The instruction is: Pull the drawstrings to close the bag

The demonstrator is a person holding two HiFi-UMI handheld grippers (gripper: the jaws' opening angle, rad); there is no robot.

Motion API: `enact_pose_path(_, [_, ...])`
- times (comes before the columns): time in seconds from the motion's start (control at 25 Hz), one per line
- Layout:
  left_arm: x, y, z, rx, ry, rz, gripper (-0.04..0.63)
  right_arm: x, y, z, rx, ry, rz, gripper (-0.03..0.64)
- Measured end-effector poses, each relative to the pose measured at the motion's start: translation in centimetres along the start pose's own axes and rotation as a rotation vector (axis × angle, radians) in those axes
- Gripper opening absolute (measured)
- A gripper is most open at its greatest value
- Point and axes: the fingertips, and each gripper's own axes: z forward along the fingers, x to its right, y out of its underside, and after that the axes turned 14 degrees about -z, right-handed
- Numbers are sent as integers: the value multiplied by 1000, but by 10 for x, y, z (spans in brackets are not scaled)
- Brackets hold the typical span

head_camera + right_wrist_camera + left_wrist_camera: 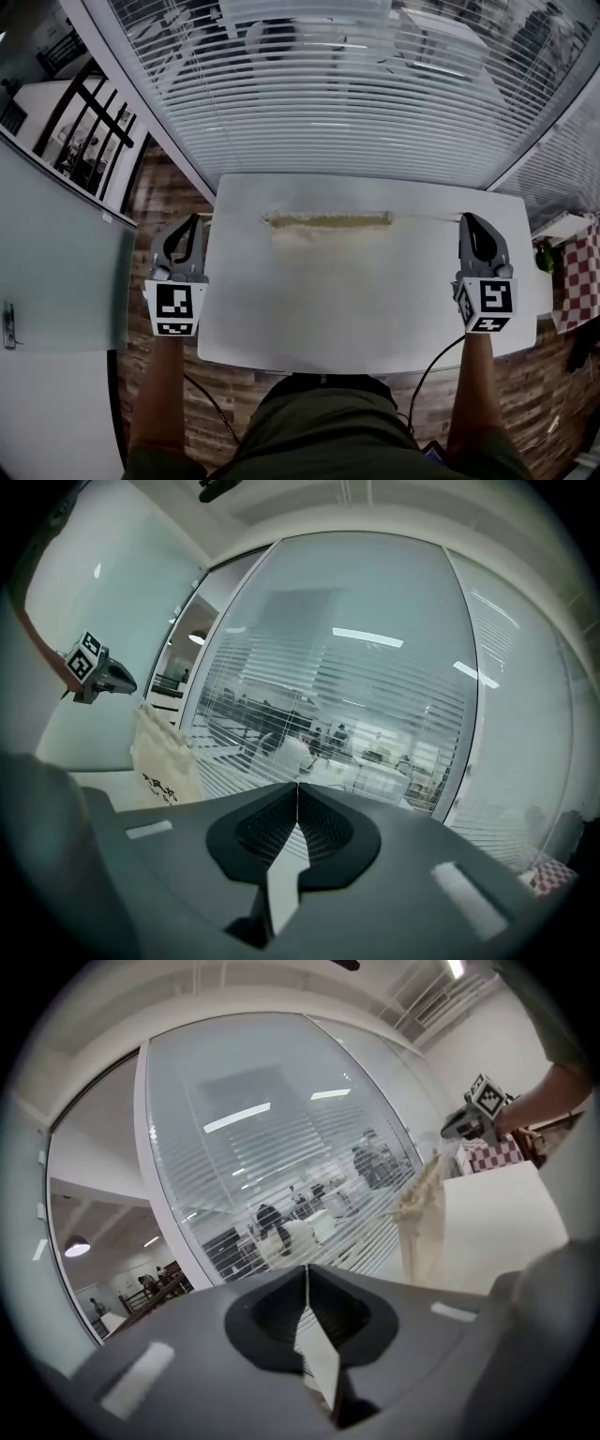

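Observation:
A cream drawstring bag (330, 255) lies flat on the white table (281, 328), its mouth gathered into a narrow puckered band (328, 220) along the far side. Thin drawstrings run out taut from both ends of that band. My left gripper (196, 218) is shut on the left string just off the table's left edge. My right gripper (466, 218) is shut on the right string near the right edge. In the left gripper view the jaws (307, 1268) meet, with the bag (422, 1227) off to the right. In the right gripper view the jaws (297, 784) meet too, with the bag (161, 757) at left.
A glass wall with white blinds (337, 94) stands right behind the table. A red checked cloth (577, 272) and a small green thing (546, 255) lie past the table's right edge. A glass partition (56, 262) stands at left over wooden floor.

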Motion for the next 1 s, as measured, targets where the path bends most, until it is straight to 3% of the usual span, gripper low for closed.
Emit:
enact_pose_path(0.6, [-42,-8,-10,29,-112,-128,12,37,-11,3,48,60,100,13])
enact_pose_path(1.0, [-57,-18,-21,61,-163,-139,12,58,-15,-13,74,106,136,12])
